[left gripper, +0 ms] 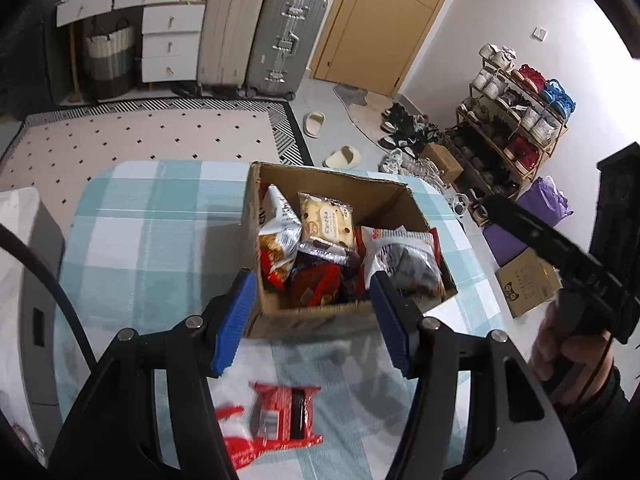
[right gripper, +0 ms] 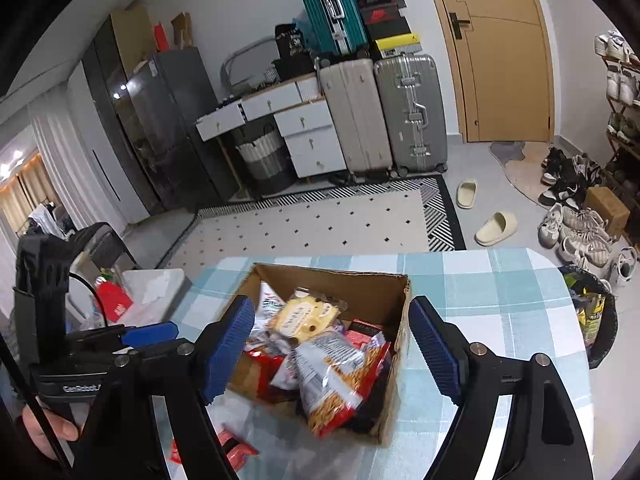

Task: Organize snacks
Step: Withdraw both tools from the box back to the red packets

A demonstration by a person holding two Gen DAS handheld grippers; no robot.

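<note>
One cardboard box (left gripper: 340, 316) stands near the middle of the checked tablecloth (left gripper: 152, 240), heaped with snack packets; a pale biscuit packet (left gripper: 327, 222) lies on top. Bare cloth runs to the left edge and the far right corner. One red packet (left gripper: 286, 414) lies near the table's front edge. The left gripper (left gripper: 312, 320) and the right gripper (right gripper: 332, 352) both hang spread wide, holding nothing.
</note>
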